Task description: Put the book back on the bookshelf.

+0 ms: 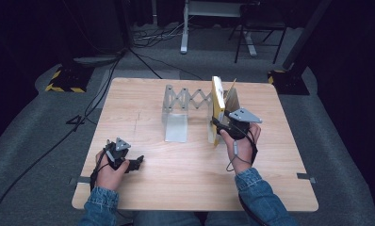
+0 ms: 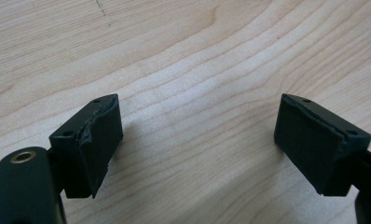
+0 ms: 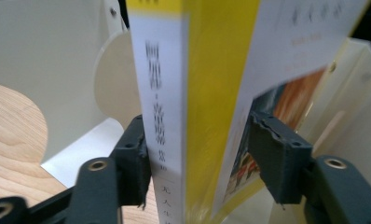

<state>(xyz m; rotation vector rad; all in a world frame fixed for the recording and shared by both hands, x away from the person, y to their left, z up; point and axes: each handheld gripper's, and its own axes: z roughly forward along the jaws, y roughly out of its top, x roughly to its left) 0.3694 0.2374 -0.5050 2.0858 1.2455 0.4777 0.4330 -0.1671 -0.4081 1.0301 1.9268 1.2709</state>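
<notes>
At the table's far right | yellow book (image 3: 207, 93) stands upright in the white rack (image 1: 176, 101) | right gripper (image 3: 197, 158) part-open around it, right pad apart | left gripper (image 2: 197, 144) wide, empty | placement seemingly done; withdrawal left.

One book (image 1: 217, 101), one bookstand (image 1: 181, 106), two tools.

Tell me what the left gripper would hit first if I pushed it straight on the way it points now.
Most likely the bare wooden table: the left gripper is open, angled down at the wood close ahead, with nothing between its jaws. Exact depth is hard to judge.
</notes>
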